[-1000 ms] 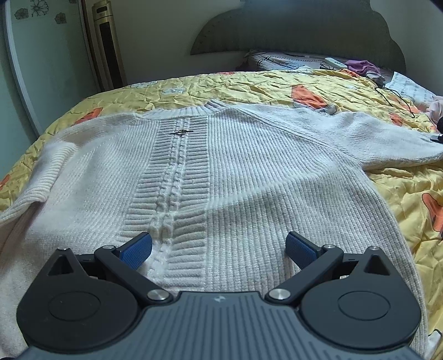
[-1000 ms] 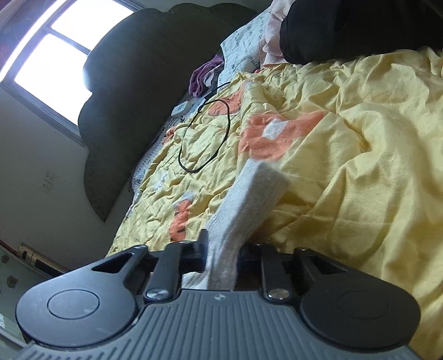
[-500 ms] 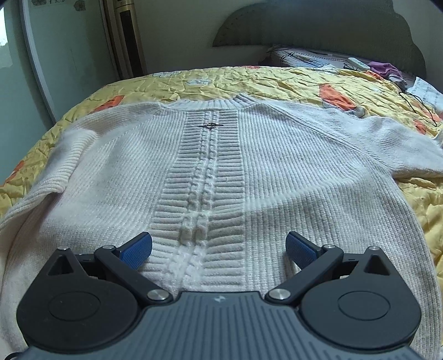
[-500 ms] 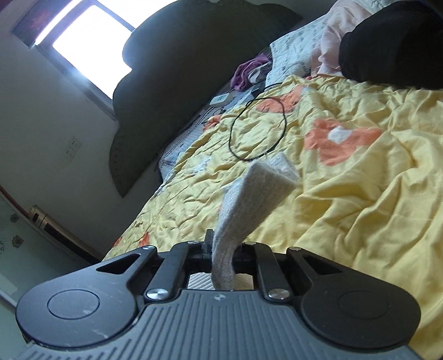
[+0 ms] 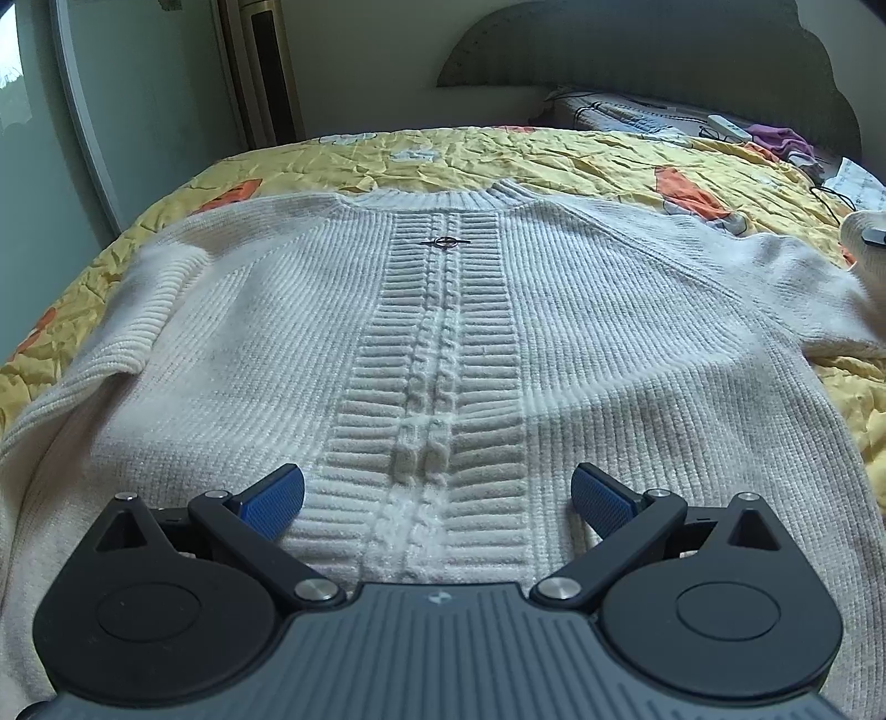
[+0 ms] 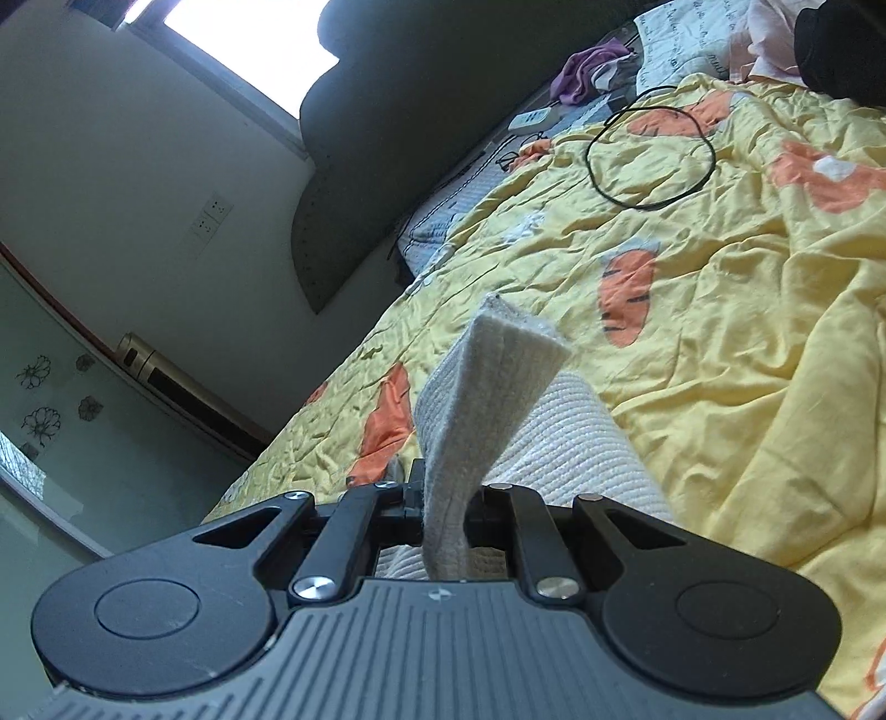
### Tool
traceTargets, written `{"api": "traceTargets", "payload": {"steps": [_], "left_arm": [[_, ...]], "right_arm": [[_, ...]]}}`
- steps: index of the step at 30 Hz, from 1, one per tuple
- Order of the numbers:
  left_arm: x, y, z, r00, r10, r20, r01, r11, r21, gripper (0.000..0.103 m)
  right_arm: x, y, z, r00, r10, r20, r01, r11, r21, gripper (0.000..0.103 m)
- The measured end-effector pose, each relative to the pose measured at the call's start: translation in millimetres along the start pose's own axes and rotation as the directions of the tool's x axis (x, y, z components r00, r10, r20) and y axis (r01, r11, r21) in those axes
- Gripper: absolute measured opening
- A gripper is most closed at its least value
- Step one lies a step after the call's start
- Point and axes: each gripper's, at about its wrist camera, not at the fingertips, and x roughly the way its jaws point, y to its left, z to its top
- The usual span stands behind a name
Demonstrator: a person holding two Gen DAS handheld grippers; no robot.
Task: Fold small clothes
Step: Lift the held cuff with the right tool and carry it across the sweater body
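A cream cable-knit sweater (image 5: 432, 332) lies flat, front up, on the yellow bedspread (image 5: 554, 160), collar at the far end. My left gripper (image 5: 437, 498) is open and empty, hovering over the lower middle of the sweater, its blue pads either side of the cable band. My right gripper (image 6: 446, 515) is shut on the sweater's right sleeve cuff (image 6: 487, 387), which sticks up between the jaws, lifted off the bed. That raised cuff shows at the far right in the left wrist view (image 5: 864, 243).
A black cable loop (image 6: 648, 155), a remote (image 6: 534, 119) and purple clothing (image 6: 590, 72) lie near the dark headboard (image 6: 398, 138). A dark bundle and pillows (image 6: 830, 50) sit at the bed's far right. A tall standing unit (image 5: 260, 72) is by the wall.
My right gripper has lifted the sleeve cuff and swung it leftward, toward the sweater body. My left gripper has shifted left, now centred over the cable band.
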Motion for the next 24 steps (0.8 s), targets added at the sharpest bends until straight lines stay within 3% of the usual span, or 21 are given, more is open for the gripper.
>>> {"api": "traceTargets", "payload": {"steps": [16, 24], "left_arm": [[-6, 15, -1, 0.999, -0.043, 0.011, 0.043, 0.998, -0.042, 0.103], [-9, 28, 1, 1.0, -0.012, 0.023, 0.013, 0.998, -0.057, 0.103]], "right_arm": [[18, 62, -33, 0.994, 0.055, -0.099, -0.061, 0.996, -0.061, 0.014], [28, 85, -49, 0.988, 0.056, -0.142, -0.07, 0.993, -0.091, 0.014]]}}
